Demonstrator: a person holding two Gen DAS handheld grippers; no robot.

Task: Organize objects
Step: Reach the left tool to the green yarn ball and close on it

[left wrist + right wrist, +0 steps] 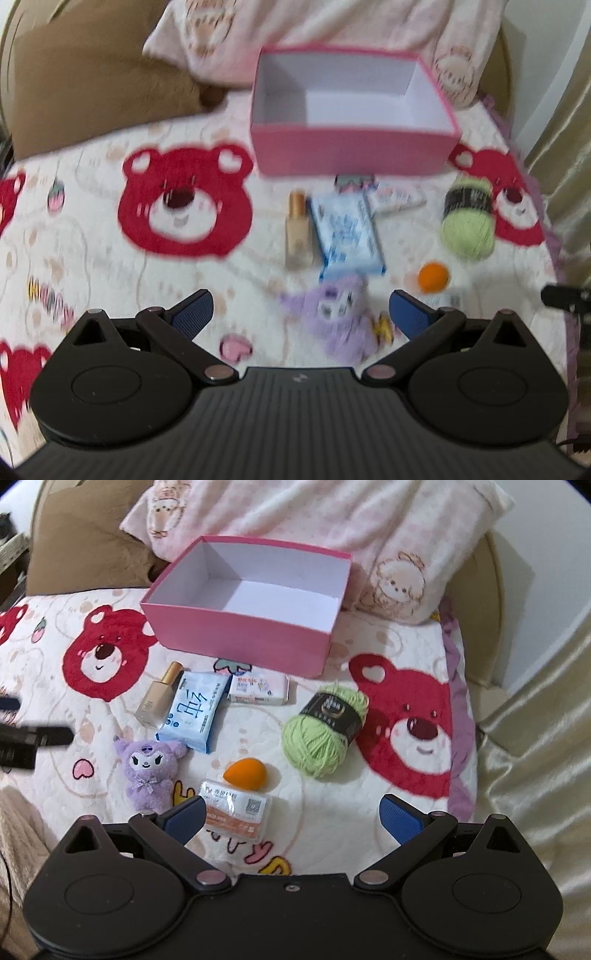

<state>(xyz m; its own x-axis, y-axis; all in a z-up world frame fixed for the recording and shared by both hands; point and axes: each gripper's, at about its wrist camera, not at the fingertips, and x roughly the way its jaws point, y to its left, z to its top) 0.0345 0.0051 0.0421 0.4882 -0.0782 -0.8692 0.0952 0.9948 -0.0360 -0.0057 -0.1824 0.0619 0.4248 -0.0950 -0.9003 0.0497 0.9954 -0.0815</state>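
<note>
Pink cardboard box [243, 627] upper centre, nothing inside; left gripper [301, 314] and right gripper [291, 816] both spread apart (holding nothing).

The left wrist view is smeared throughout — print on the blue tissue pack [349, 232] and the face of the purple plush [338, 317] cannot be read there. The plush's lower body is hidden behind the left gripper [301, 314], whose right finger also covers most of the white-and-orange packet [448, 298]. A small white pack [397, 197] and a patterned item [354, 181] under the pink box [351, 155] stay too blurred to tell. In the right wrist view, the packet's [236, 810] near corner sits behind a blue fingertip [186, 818], and the yarn [325, 727] label's small print is illegible — the dark shape at the left edge [26, 744] is cut off and blurred.
</note>
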